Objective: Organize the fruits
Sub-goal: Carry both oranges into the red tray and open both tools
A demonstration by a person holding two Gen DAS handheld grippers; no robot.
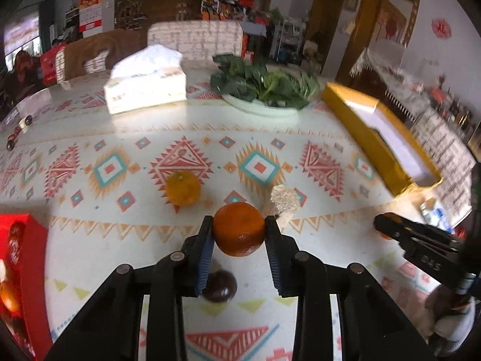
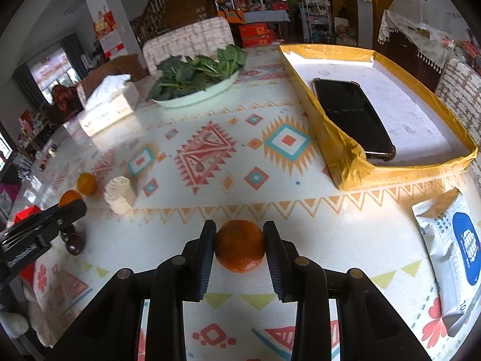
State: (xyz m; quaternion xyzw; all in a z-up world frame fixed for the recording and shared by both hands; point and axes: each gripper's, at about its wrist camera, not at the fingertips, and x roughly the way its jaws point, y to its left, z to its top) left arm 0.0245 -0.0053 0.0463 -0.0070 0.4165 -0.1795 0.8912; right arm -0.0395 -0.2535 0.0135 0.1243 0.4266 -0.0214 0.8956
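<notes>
Apparently both hand-held grippers (image 1: 239,231) (image 2: 239,242) clasp oranges (image 1: 239,228) (image 2: 239,246).

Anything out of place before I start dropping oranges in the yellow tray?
A black phone lies inside the yellow tray, odd for a fruit bin, and the tray's near corner is crumpled. Nothing is spilled; each gripper holds an orange.

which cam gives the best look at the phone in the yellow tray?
Right wrist view. The phone lies screen-up inside the yellow tray, its whole outline visible against the tray's near wall. In the left wrist view the tray is seen edge-on and only a dark sliver shows over its wall.
</notes>
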